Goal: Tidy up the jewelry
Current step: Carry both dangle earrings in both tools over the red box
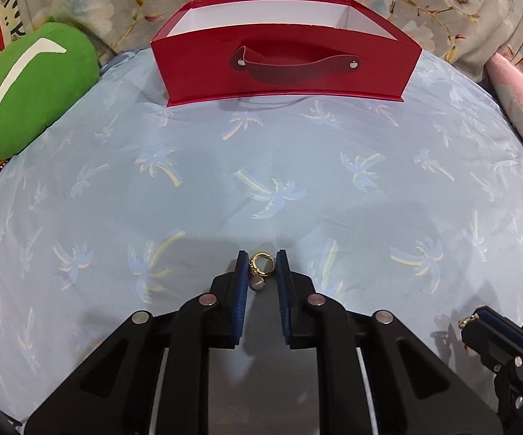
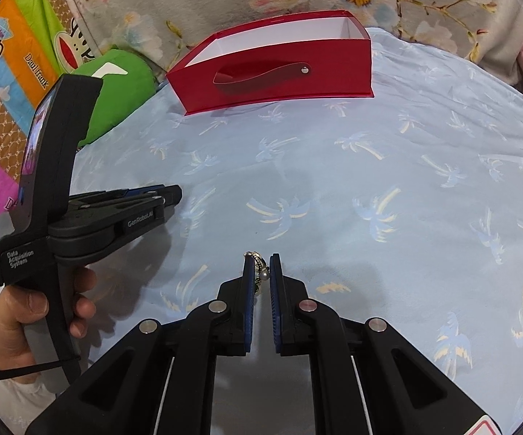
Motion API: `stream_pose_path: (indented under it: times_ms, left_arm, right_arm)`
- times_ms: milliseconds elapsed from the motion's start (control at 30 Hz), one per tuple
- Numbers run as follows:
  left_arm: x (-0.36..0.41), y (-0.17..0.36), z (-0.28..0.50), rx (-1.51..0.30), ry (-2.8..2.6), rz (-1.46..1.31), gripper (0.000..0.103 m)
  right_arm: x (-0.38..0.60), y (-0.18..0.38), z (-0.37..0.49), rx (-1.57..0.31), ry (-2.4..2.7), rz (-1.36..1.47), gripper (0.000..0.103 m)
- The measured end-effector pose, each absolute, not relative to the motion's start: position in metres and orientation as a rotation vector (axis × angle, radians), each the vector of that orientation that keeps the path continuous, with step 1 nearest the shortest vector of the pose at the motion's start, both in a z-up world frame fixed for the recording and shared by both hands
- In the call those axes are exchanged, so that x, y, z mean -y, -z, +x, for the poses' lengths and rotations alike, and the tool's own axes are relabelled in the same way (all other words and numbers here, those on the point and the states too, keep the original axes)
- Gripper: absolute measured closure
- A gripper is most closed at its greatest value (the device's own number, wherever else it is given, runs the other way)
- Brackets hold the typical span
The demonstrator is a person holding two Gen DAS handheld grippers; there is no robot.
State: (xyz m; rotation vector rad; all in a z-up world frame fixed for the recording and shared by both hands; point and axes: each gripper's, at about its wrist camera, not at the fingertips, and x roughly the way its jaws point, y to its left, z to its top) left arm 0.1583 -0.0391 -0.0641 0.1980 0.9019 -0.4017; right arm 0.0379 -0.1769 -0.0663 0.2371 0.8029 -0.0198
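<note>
On the bedsheet point(image 1: 225, 188), red box point(image 1: 283, 61) interior unseen; both grippers point(image 1: 261, 272) point(image 2: 262, 275) pinch earrings point(image 1: 259, 270) point(image 2: 260, 272).

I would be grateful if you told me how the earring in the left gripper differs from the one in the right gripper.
The gold hoop earring faces the left wrist camera, its open ring showing; the silvery beaded earring is seen edge-on. The gold hoop earring spans the gap between the left gripper's pads, while the silvery beaded earring lies against one blue pad of the right gripper. Both carry a small pale bead and are held above the palm-print blue sheet.
</note>
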Motion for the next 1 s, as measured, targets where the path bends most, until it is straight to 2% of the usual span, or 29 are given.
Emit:
stream_pose_path:
  times_ms: [600, 1000]
  left_arm:
    - [0.037, 0.041, 0.136, -0.872, 0.422, 0.175, 0.089]
    - [0.023, -0.026, 0.146, -0.729, 0.399, 0.167, 0.089]
  right_arm:
    - [0.187, 0.038, 0.032, -0.721, 0.055, 0.206, 0.096]
    - [0.203, -0.018, 0.056, -0.598, 0.065, 0.139, 0.096]
